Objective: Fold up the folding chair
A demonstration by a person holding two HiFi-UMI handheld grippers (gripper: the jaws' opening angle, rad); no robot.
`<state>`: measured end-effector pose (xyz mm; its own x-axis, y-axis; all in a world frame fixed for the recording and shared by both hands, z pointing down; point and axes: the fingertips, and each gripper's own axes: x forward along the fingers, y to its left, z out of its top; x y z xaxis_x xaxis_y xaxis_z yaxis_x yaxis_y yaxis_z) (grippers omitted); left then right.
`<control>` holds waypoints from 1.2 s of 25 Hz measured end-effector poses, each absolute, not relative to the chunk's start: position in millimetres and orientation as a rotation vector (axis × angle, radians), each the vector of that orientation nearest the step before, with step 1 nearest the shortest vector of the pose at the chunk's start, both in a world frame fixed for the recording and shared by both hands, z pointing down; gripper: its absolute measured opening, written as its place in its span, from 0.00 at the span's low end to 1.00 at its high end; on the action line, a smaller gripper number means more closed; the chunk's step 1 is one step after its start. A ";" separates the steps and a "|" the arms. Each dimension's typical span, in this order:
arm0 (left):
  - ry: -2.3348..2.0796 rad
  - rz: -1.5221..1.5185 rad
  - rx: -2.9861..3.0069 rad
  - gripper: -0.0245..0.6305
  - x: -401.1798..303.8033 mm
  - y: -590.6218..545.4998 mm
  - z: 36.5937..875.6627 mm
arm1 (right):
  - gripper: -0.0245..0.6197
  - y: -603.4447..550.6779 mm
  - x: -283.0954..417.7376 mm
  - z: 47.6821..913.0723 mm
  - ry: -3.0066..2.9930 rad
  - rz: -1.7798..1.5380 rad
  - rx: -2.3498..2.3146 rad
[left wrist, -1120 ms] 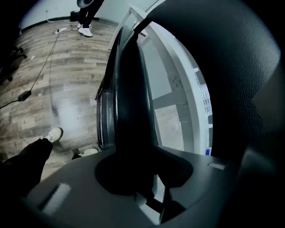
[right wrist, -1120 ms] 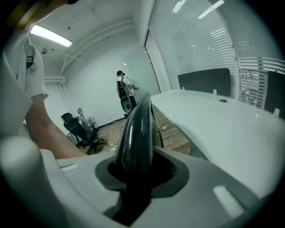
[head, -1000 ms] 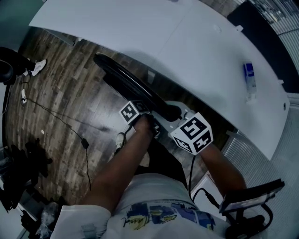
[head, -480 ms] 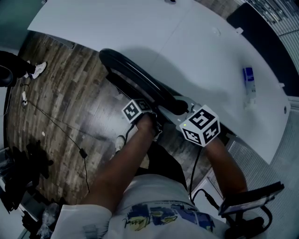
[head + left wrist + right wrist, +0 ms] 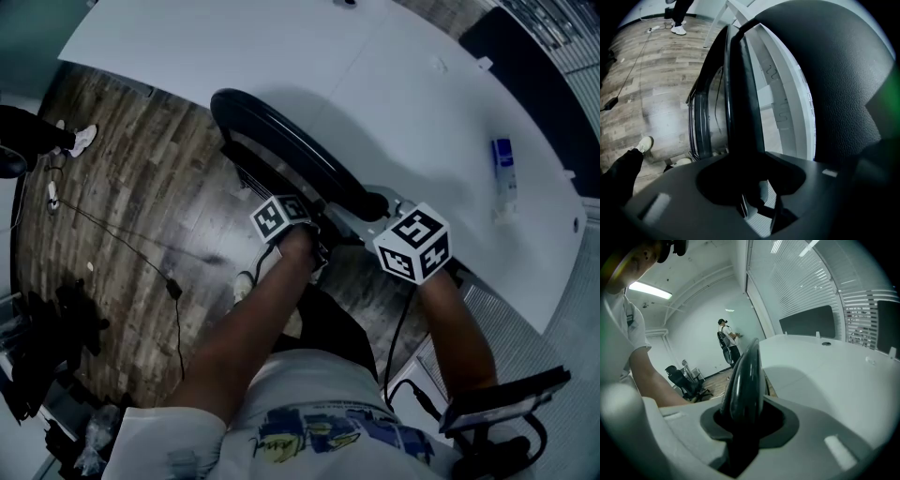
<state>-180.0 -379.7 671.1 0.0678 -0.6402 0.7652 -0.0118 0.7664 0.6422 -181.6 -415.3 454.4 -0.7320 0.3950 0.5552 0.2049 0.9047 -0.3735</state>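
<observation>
The left gripper [image 5: 757,206] has its jaws spread. They have just been opening, and a black bar of the folding chair [image 5: 291,150] runs through the gap with light showing beside it. The right gripper [image 5: 740,437] is clamped on the chair's dark, rounded edge, which rises straight out of its jaws in the right gripper view.

In the head view both marker cubes sit at the near end of the chair, the left one just to its left and the right one at its right tip. The chair looks nearly flat: a long, thin black shape stretching from the grippers toward the far left. It stands on the wood floor [image 5: 122,187], close alongside the white table [image 5: 281,47].

A small blue-and-white item [image 5: 503,159] lies on the table at the far right. A thin cable [image 5: 141,253] trails across the floor on the left. Another person [image 5: 726,341] stands by the far wall.
</observation>
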 end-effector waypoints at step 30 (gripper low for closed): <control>-1.403 -0.348 0.852 0.36 -198.7 -384.1 654.2 | 0.26 -448.0 -189.6 456.9 -2.435 0.380 -0.319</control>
